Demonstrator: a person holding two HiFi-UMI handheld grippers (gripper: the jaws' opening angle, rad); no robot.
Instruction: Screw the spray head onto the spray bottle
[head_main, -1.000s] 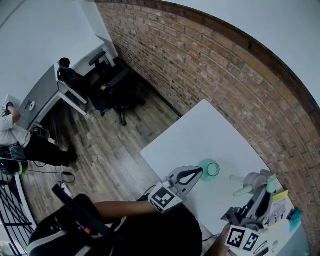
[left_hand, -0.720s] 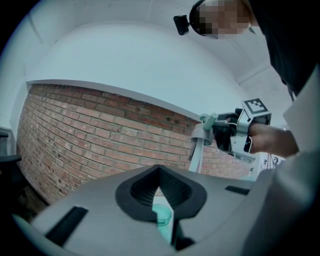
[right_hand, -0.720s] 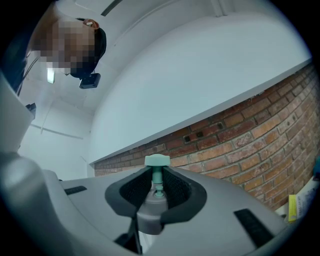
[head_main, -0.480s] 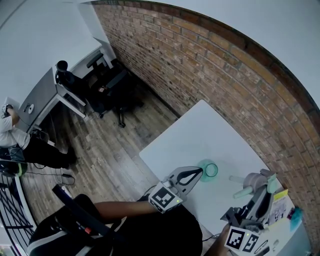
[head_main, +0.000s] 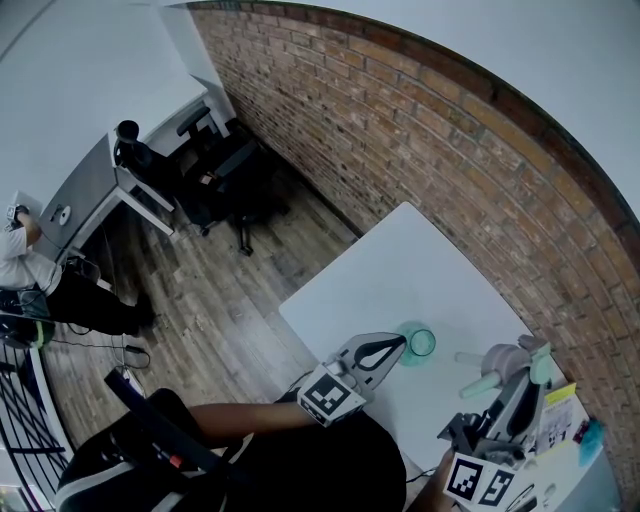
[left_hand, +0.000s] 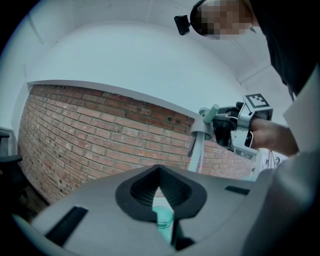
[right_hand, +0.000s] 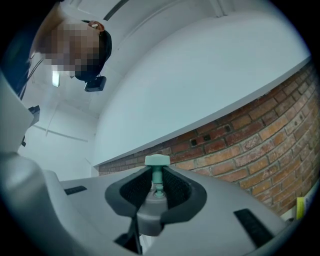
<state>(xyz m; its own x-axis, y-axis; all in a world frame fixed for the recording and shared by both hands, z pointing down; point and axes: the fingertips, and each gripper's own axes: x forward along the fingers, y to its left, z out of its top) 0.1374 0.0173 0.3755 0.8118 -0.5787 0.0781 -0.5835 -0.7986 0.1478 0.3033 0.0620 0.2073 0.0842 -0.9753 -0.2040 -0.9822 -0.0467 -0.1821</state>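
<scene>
The counter (head_main: 400, 260) is spread beneath the bottle (head_main: 421, 342), which is taken here as the landmark. The left tool (head_main: 400, 345) is set level at the bottle's left and is closed tight on its neck. The bottle is thus held upright with its mouth open and bare. Whether its base rests on the counter cannot be told. The right tool (head_main: 520, 372) is held well to the right of the bottle and is closed narrowly on the head (head_main: 498, 358). The head is carried apart from the bottle's mouth and seemingly higher than it, with the tube (left_hand: 198, 150) hung below. The step in hand is judged to be the approach, since nothing is yet threaded. For the next move, the head must be carried over the bottle, the tube lowered into the mouth, and the collar seated square before it is turned.
</scene>
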